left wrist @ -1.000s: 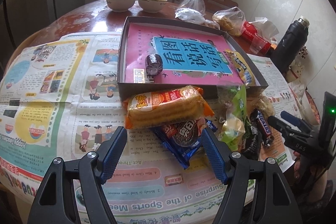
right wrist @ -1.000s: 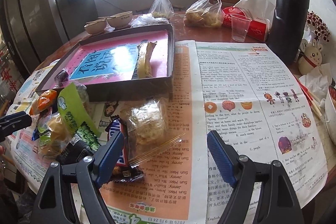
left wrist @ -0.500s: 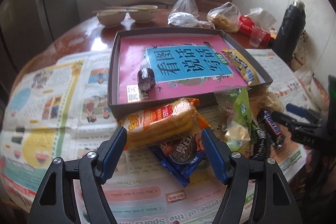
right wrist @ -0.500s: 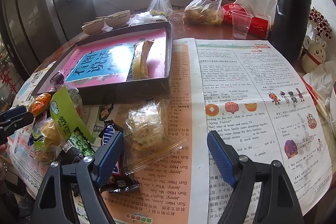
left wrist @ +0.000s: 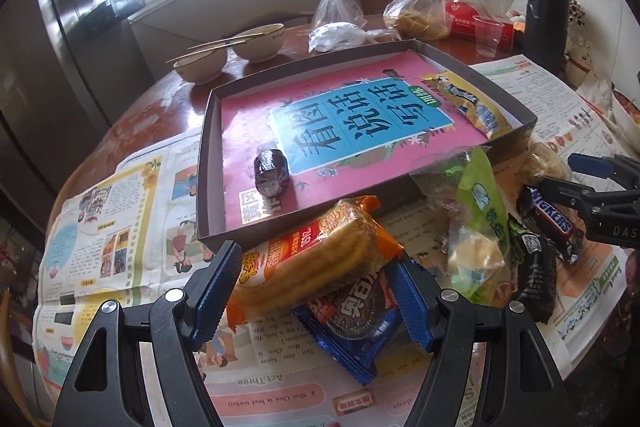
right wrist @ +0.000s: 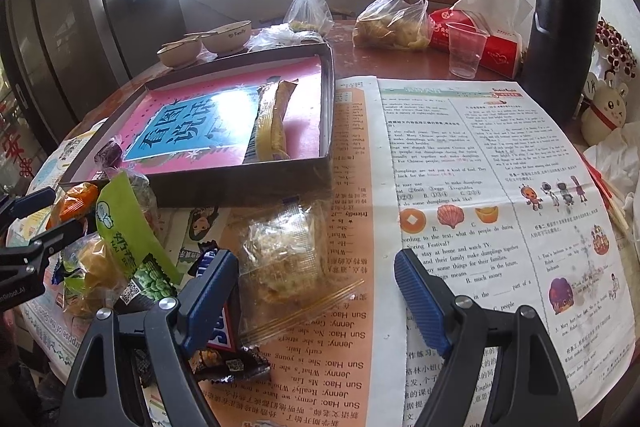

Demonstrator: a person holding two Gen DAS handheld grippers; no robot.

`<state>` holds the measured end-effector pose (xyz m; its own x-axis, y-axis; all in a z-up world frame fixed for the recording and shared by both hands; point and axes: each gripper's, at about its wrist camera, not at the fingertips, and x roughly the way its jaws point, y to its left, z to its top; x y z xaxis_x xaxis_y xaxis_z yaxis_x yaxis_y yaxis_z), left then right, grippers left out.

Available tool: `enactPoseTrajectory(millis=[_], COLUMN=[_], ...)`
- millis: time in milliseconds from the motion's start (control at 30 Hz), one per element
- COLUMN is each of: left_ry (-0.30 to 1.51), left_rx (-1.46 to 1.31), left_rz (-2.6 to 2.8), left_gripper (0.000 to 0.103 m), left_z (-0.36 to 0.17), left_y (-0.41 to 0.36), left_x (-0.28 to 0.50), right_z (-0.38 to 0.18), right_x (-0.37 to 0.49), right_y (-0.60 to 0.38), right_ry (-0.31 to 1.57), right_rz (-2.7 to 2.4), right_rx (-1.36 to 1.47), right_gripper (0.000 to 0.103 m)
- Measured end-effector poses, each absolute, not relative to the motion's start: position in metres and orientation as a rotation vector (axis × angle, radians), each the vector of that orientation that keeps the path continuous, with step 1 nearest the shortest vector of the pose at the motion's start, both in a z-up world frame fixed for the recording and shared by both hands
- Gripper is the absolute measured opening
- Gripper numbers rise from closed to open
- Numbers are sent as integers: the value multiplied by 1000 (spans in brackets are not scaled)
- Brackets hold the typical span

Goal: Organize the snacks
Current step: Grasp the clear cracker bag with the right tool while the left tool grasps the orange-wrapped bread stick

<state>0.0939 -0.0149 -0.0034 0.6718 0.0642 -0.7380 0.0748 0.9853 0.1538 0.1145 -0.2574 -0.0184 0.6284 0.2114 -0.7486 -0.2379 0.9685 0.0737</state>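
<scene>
My left gripper point(left wrist: 316, 293) is open and tilted down, and its blue fingers straddle an orange cracker pack point(left wrist: 320, 259). That pack lies on a blue cookie pack point(left wrist: 352, 323). Just beyond stands a grey shallow box point(left wrist: 208, 163) lined in pink. It holds a dark wrapped cake point(left wrist: 271, 173) and a yellow bar pack point(left wrist: 466, 103). To the right lie a green snack bag point(left wrist: 480, 211) and a Snickers bar point(left wrist: 548, 221). My right gripper point(right wrist: 316, 291) is open over a clear-bagged pastry point(right wrist: 284, 255), with the Snickers bar point(right wrist: 218, 331) under its left finger.
Newspaper point(right wrist: 480, 187) covers the round table. Behind the box stand two bowls point(left wrist: 236, 51) with chopsticks, tied plastic bags point(left wrist: 416, 13), a red tissue pack point(right wrist: 492, 43), a clear cup point(right wrist: 464, 49) and a black flask point(right wrist: 564, 39). A rabbit figurine point(right wrist: 606, 111) sits at the right edge.
The left gripper has moved forward and rolled, so the orange cracker pack now sits between its fingers instead of ahead of them. The right gripper has stayed put.
</scene>
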Motion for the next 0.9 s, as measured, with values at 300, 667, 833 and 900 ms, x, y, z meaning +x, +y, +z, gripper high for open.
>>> enactPoseTrajectory(millis=[300, 667, 833, 900], left_ry=[854, 864, 863, 868], left_rx=[73, -67, -91, -83], left_rz=[-1, -55, -62, -34], left_gripper=[75, 63, 44, 34], left_z=[-9, -16, -15, -16], left_y=[6, 27, 33, 37], left_x=[101, 102, 99, 98], right_z=[-26, -23, -20, -17], right_x=[126, 123, 121, 119], right_y=[-253, -258, -264, -265], right_ry=[851, 813, 810, 803], right_rz=[231, 264, 272, 274], right_rx=[-133, -85, -40, -26], right_gripper=[66, 47, 45, 45])
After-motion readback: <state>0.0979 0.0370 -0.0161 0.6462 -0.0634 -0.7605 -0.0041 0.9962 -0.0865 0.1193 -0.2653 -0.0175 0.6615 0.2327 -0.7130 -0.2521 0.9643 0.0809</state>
